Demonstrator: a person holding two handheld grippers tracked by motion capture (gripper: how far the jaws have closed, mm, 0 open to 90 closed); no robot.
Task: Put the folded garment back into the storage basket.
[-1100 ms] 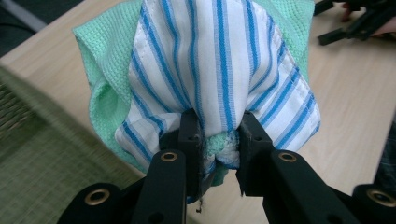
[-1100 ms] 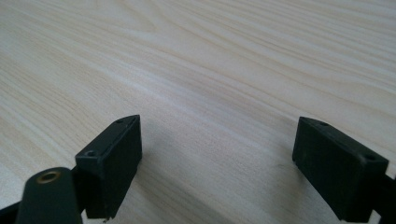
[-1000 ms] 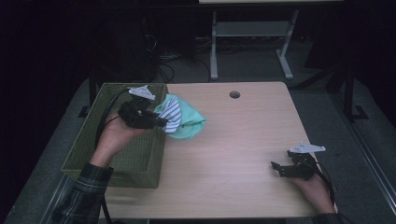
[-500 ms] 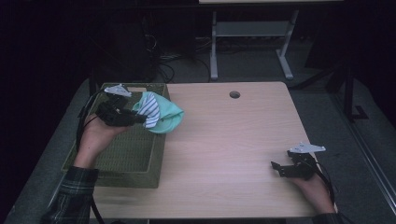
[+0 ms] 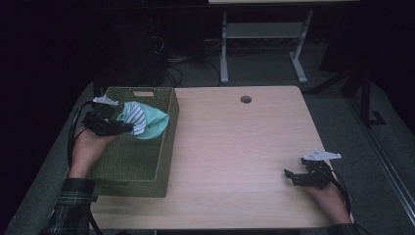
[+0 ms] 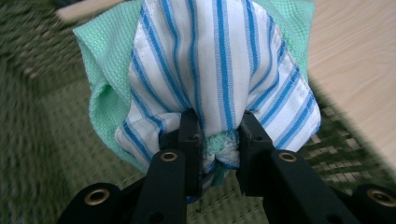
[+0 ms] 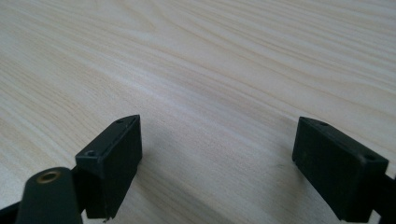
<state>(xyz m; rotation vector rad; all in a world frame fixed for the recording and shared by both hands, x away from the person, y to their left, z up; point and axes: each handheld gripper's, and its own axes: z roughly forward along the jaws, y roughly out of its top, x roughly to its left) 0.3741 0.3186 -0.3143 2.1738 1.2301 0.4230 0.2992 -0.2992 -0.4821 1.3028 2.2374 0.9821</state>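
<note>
jaws of the left gripper (image 5: pixel 128 127) pinch a bunched cloth bundle (image 5: pixel 144 120), a blue-and-white striped cloth wrapped with a mint green one. in the left gripper view the two black jaws press in on a gathered fold of the bundle (image 6: pixel 219 70) from either side, striped fabric bulging above them and green waffle-weave fabric showing behind and at the left. high view: the bundle hangs in the air over the far part of the green woven basket (image 5: pixel 147 169), near the basket's right wall, clear of the basket floor. the person's left hand (image 5: pixel 88 149) carries the gripper from the basket's left side, a plaid sleeve (image 5: pixel 68 205) below it at the near left corner.

jaws of the right gripper (image 5: pixel 293 176) stand spread wide with nothing between them; in the right gripper view bare wood grain of the table (image 7: pixel 210 60) fills the gap between the two black pads. high view: the right gripper rests low over the near right part of the table (image 5: pixel 235 147), held by the right hand (image 5: pixel 328 196), well apart from the basket and the bundle. the basket sits along the table's left edge. a round hole (image 5: pixel 245 99) lies in the tabletop near the far edge.
</note>
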